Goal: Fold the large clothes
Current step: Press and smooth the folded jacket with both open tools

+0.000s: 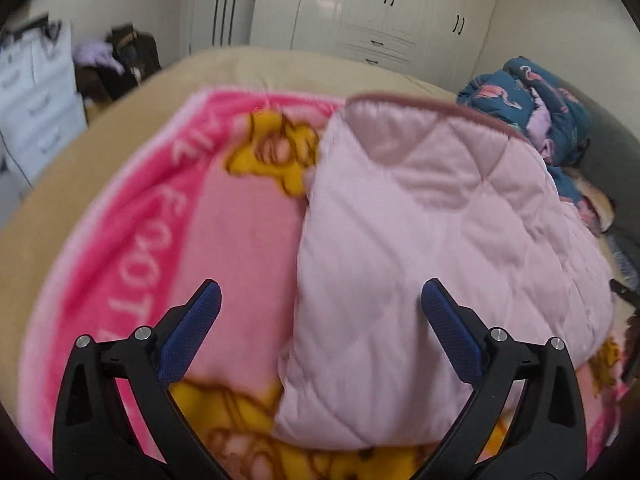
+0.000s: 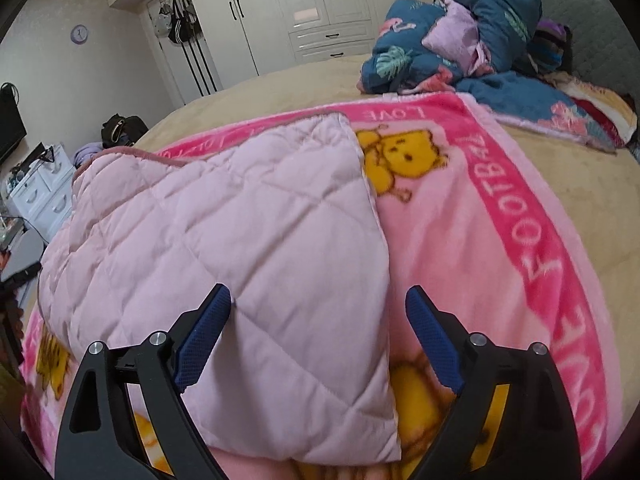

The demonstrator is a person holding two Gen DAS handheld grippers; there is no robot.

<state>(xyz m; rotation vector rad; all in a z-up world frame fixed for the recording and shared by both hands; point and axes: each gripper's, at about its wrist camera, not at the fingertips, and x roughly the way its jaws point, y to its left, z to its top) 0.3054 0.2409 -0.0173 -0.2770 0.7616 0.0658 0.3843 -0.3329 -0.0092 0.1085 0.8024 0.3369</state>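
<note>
From the left wrist we look down along the gripper, close over the left edge of the pale quilt [image 1: 420, 248] on the pink blanket [image 1: 132, 248]. From the right wrist we look down likewise, close over the quilt's right edge. Both views share quilt, blanket, bed [image 2: 304, 76] and the far white wardrobe [image 2: 304, 4].

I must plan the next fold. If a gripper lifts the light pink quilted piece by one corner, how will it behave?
The quilted piece will probably droop, not stay flat: it already lies in soft creases. Its puffy stitched padding suggests it is light for its size. Its smooth, slightly shiny face may slip over the fleece blanket if pushed.
</note>
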